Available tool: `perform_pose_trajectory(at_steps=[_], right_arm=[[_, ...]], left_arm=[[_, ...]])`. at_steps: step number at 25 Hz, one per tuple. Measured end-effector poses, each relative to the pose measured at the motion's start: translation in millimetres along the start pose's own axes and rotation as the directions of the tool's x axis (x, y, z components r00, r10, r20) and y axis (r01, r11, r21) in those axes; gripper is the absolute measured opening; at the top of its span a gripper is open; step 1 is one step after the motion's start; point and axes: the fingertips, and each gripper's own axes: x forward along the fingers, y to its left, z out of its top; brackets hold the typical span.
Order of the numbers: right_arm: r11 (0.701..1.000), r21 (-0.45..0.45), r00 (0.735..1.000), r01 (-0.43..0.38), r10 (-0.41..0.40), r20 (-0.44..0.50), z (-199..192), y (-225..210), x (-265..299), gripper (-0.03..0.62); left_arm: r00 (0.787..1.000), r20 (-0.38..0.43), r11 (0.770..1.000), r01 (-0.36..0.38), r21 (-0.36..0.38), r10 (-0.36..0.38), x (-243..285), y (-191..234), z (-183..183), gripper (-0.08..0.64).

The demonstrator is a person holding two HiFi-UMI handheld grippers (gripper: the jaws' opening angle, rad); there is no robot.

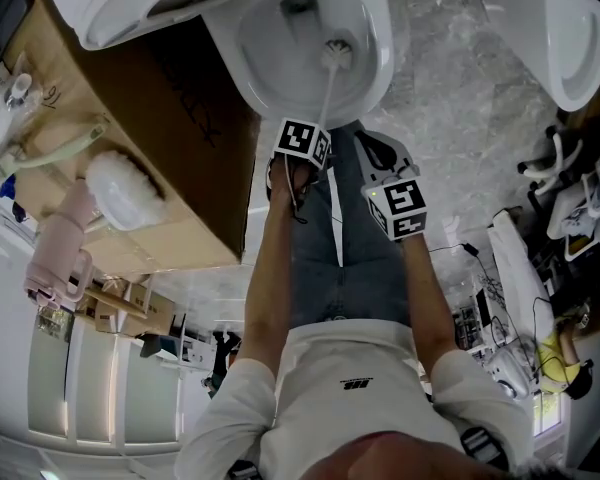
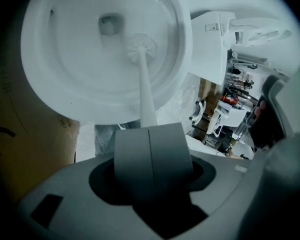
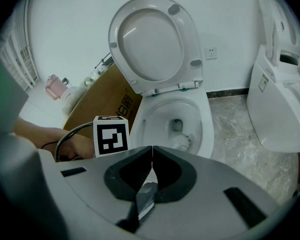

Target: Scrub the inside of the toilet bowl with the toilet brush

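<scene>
Toilet bowl (image 1: 375, 63) w/ toilet brush (image 2: 143, 74) head down inside it nr the drain (image 2: 109, 24), handle running straight back btwn left gripper (image 2: 149, 130) fingers clamped on its end, right gripper (image 3: 151, 150) fingers together on nothing, back from the bowl

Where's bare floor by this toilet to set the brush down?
The marble floor between the toilet bowl and the second toilet is bare. The bowl's other side is crowded: the cardboard box stands right beside it.
</scene>
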Motion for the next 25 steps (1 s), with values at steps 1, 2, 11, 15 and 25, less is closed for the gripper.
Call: perform_pose_trajectory(at_steps=[1, 2, 11, 15, 25], right_arm=[[1.0, 0.0, 1.0, 0.0, 0.0, 0.0, 0, -1, 0, -0.005], [1.0, -0.001, 1.0, 0.0, 0.0, 0.001, 1, -2, -1, -0.005], [1.0, -0.004, 1.0, -0.009, 0.009, 0.003, 6, -7, -2, -0.005], [1.0, -0.013, 1.0, -0.024, 0.024, -0.006, 9, -7, 2, -0.005], [0.998, -0.048, 0.999, -0.045, 0.044, -0.021, 24, -15, 8, -0.005]], left_arm=[[1.0, 0.008, 1.0, 0.0, -0.002, 0.0, -2, -1, 3, 0.252], [1.0, 0.016, 1.0, 0.0, -0.005, 0.0, -4, -1, 6, 0.252], [0.997, 0.015, 0.996, -0.074, -0.054, 0.075, -19, 22, 4, 0.252], [0.995, -0.018, 0.991, -0.103, -0.08, 0.102, -17, 33, 1, 0.252], [0.998, -0.017, 0.987, -0.07, -0.147, 0.068, -19, 37, 32, 0.252]])
